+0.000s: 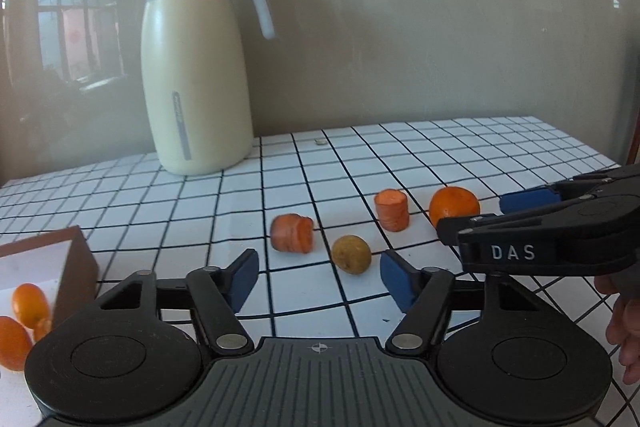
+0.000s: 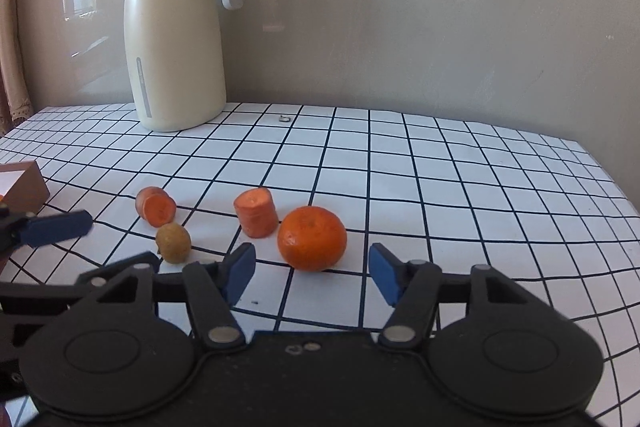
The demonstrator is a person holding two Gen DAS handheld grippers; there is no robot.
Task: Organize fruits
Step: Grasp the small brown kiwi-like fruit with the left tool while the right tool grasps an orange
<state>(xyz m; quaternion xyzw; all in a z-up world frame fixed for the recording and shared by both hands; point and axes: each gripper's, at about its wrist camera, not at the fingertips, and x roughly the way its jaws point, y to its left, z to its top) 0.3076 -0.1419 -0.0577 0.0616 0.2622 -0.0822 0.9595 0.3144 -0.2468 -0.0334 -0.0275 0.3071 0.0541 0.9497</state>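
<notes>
While three small oranges [image 1: 24, 311] already lay in the box [image 1: 76, 259], an orange [image 2: 312, 238], potato [image 2: 173, 242] and two carrot pieces [image 2: 256, 213] remained on the counter [image 2: 440, 179]. Left gripper [image 1: 318, 277] and right gripper [image 2: 312, 273] were spread, empty; sorting judged partly done.

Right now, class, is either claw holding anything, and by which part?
Nothing is held. The left claw and right claw are both open and empty, above the black-gridded white tablecloth.

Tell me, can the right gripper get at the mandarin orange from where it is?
Probably yes. The right gripper is open, and the mandarin orange sits just ahead between its fingers, nothing between. The upright carrot piece stands close on its left.
</notes>
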